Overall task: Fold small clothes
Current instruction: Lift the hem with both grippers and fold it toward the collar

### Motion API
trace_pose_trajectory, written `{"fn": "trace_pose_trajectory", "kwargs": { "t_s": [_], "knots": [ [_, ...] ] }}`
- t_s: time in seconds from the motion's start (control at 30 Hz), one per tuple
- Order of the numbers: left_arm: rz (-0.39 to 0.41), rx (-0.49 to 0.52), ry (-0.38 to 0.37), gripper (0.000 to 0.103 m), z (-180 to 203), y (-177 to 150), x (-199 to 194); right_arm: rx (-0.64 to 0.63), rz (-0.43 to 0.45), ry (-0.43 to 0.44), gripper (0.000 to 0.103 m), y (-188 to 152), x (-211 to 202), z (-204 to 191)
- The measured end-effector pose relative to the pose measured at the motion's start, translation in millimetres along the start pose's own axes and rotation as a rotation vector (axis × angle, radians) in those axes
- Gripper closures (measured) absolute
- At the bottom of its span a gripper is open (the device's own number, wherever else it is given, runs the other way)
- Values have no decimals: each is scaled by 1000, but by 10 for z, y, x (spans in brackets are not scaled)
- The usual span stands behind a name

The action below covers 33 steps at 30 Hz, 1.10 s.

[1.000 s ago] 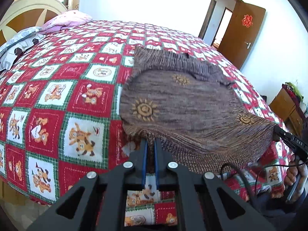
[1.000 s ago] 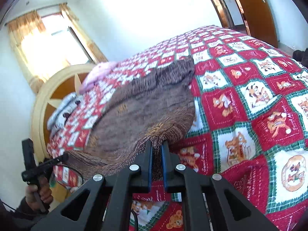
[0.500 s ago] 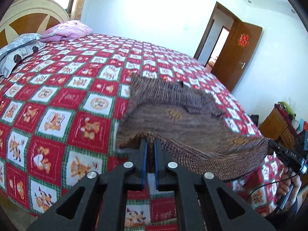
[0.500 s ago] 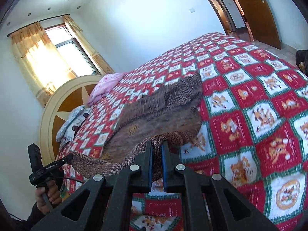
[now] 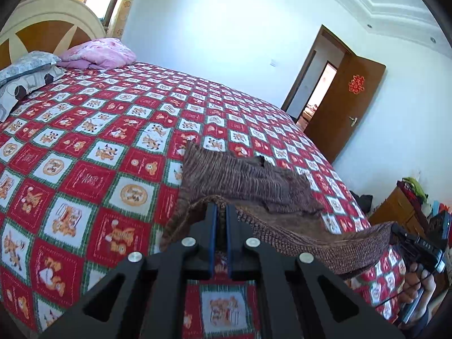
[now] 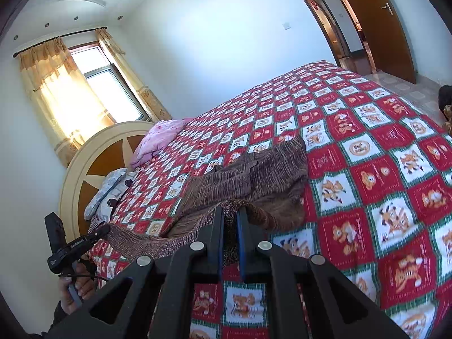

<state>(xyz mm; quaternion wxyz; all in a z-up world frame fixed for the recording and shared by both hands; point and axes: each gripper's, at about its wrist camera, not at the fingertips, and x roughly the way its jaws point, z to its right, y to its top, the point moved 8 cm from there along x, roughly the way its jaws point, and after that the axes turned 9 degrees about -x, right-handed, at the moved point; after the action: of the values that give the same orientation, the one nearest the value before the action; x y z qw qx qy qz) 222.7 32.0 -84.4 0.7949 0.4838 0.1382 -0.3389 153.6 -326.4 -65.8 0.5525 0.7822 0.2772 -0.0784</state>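
Hem edge of the brown knit sweater (image 5: 254, 180) is up off the bedspread (image 5: 84, 147) now, where a second ago it lay flat near the bed's front edge with its sun motifs showing. I have my left gripper (image 5: 221, 212) pinching one hem corner, fingers pressed together on the ribbed band, and my right gripper (image 6: 229, 214) clamped the same way on the other corner. Between them the band hangs in a shallow sag, and from the left wrist view I can see the far corner running into the right gripper. Both cameras have tipped upward over the last second, so more wall and ceiling show and the sweater's body is foreshortened under the raised edge. The collar end and folded sleeves rest on the bedspread, well short of the pink pillow (image 5: 99, 53).

I judge this to be the start of the bottom-to-top fold: next I would carry the hem forward over the body, keeping both corners level so the fold line stays square.
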Motion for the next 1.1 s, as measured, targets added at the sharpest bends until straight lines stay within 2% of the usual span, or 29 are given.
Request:
{"fn": "trace_pose_trajectory", "kwargs": {
  "t_s": [0.23,0.63,0.77,1.1],
  "knots": [
    [13,-21,-4,97,-11,323,348,-18,-6,-13,96,387,354,121],
    [-37,-62,23,97,-75,762,1273,34,-32,-64,96,943,1204,573],
    [-59,-66,53,97,-102,800,1560,51,-61,-97,96,1052,1496,787],
    [-131,-73,169,97,-246,877,2319,97,-203,-148,96,1065,2400,1268]
  ]
}}
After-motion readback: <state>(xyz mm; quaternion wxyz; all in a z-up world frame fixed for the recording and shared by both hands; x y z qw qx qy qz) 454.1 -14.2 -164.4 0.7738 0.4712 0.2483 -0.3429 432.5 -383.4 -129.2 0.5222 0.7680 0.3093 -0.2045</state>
